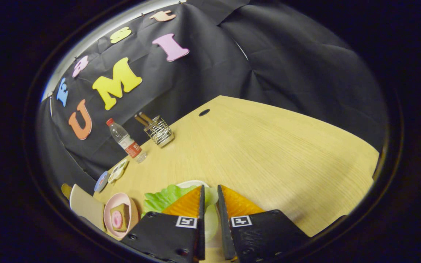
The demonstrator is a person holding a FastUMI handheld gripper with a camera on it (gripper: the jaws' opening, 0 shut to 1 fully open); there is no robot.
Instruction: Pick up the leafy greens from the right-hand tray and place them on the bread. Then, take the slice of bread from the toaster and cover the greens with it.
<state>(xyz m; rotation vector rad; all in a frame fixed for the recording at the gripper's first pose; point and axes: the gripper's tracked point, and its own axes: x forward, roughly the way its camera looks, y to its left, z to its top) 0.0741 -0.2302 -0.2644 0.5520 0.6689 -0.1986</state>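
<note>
The gripper (pixel 209 193) hung low over the near side of the bench (pixel 269 146), its jaws drawn close with only a narrow slot between them, and a pale leaf of the leafy greens (pixel 163 199) ran down through that slot; whether both jaws were actually pressing on the leaf I could not tell from where it showed. The rest of the greens fanned out just beside the left jaw, over a white plate (pixel 192 182) whose rim peeked out just ahead of the fingertips. I could not make out the bread or the toaster. Off to the left sat a pink bowl (pixel 121 215) with a small block in it, a cream dish (pixel 84 204) beside that, and further back a water bottle (pixel 126 140) and a wire holder (pixel 159 130) with sticks in it, well apart from the work. To my eye the step in hand was getting hold of the greens, and it would go best if the jaws bit the thicker stem part rather than a thin frill, closed gently so the leaf did not tear, then lifted straight up so it cleared the plate rim before being carried to the bread.
</note>
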